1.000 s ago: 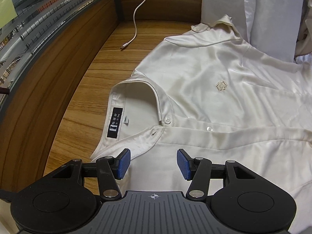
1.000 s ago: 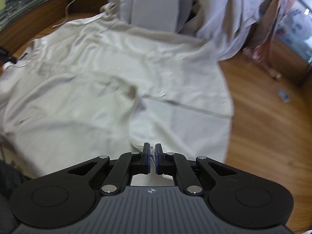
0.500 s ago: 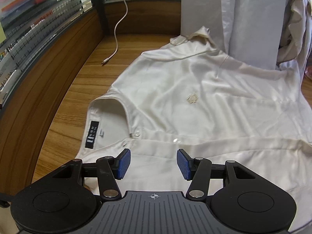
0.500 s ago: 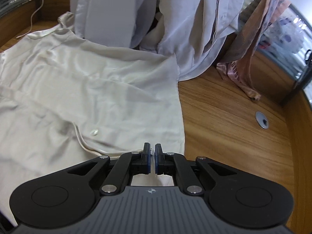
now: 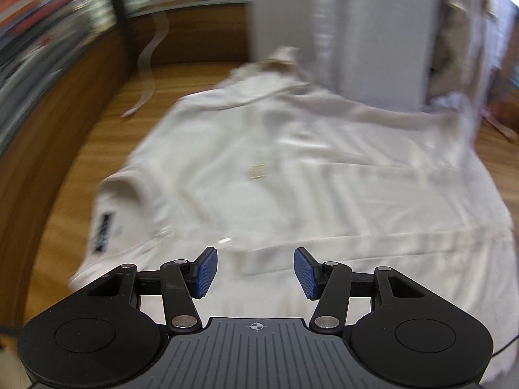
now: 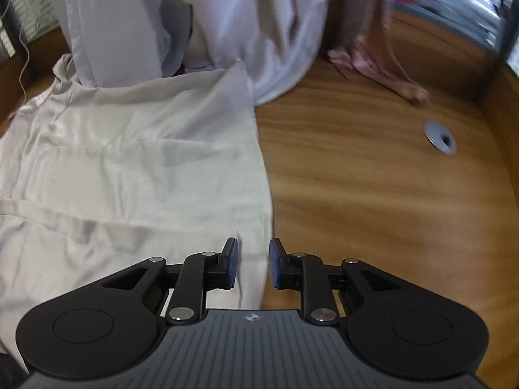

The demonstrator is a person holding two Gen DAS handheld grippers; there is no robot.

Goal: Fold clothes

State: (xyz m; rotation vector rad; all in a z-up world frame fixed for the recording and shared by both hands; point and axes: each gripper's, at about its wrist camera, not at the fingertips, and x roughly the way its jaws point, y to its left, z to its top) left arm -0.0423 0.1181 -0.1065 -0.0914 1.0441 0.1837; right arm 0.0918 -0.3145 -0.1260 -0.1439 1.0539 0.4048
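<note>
— The cream shirt, where does it lie?

— Spread flat on the wooden table, front up, with its collar toward the table's left side and its hem edge running down the middle of my right view. Everything else I place from that shirt.

— And your left gripper?

— It hangs low over the shirt's near part, just behind the collar and the black neck label. Its blue pads stand wide apart with nothing between them. The view there is blurred, so I cannot tell whether the pads touch the cloth.

— Your right one?

— My right gripper points along the shirt's hem edge, one pad over the cloth and the other over bare wood. Its jaws are parted by a moderate gap and grip nothing.

— What lies past the shirt?

— Pale lilac garments hang at its far side, their lower edges resting on it. A pinkish cloth lies to the far right of the shirt, apart from it. A grey cable grommet is set in the wood well to its right. A white cable trails on the table beyond the collar side.
</note>
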